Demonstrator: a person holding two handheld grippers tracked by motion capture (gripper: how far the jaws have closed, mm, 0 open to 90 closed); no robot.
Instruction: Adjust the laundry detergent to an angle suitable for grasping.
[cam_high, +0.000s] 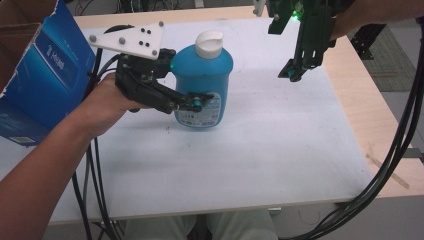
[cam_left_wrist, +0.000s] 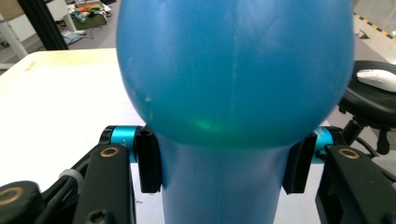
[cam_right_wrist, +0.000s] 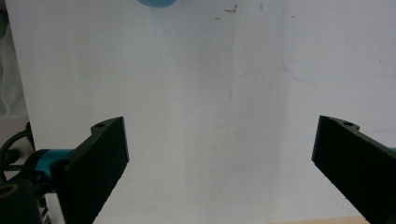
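Two fingers (cam_left_wrist: 148, 161) of left gripper (cam_high: 197, 104) clamp blue bottle (cam_high: 202, 70) upright.

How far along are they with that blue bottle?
Done: the left claw is clamped on the blue bottle, which stands upright on the white board. In hand: that grip. Left: moving it anywhere; the right claw hangs open above the board.

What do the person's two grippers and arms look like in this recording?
Both the left gripper and right gripper are black with teal fittings at the jaws and trail black cables. The left carries a pale triangular plate with dark dots. The forearms are bare, without sleeves.
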